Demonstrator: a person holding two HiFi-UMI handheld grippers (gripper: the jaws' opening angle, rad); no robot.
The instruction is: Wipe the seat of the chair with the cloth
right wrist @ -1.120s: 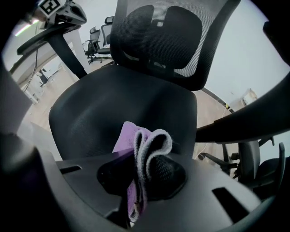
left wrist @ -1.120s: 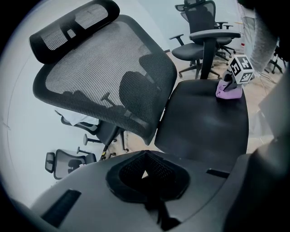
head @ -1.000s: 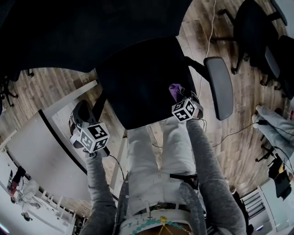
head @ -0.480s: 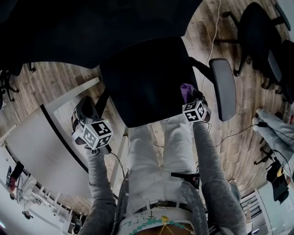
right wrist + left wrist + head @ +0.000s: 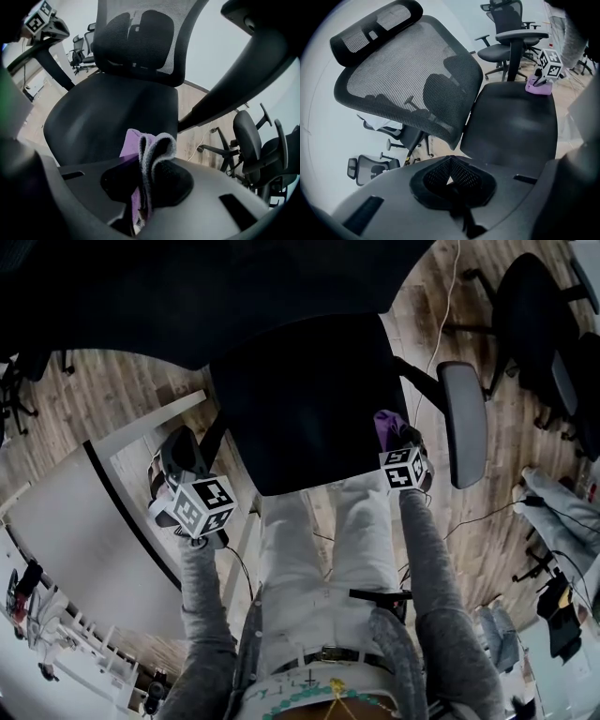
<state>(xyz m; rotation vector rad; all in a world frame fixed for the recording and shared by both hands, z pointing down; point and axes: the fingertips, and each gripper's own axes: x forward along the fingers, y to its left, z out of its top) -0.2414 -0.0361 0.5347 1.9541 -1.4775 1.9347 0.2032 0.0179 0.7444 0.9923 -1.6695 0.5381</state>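
You are clamping the cloth in your right hand-held gripper. Its own view is showing the jaws closed on a folded wad, purple on one face and grey along the folds. Only that view is giving you the grip. In the head view the jaws are lying hidden under the marker cube, and just a purple tip is showing beyond it.

The cloth is sitting at the front right corner of the seat, near the right armrest. Its long axis is running along the jaws. The free end is pointing away from you toward the backrest and drooping onto the seat.

Your left hand-held gripper is squeezed closed with nothing in it, its pads meeting. It is hovering off the seat's left side, beside the left armrest; you cannot tell whether it is touching that armrest. Its view is looking across the seat and showing the mesh of the backrest and the headrest, which the head view is rendering only as a dark mass at the top. It is also catching the cloth as a small purple lump at the far seat edge.

The part of the cloth inside the jaws is staying out of sight, and the seat is reading so dark from above that its surface is hard to make out.
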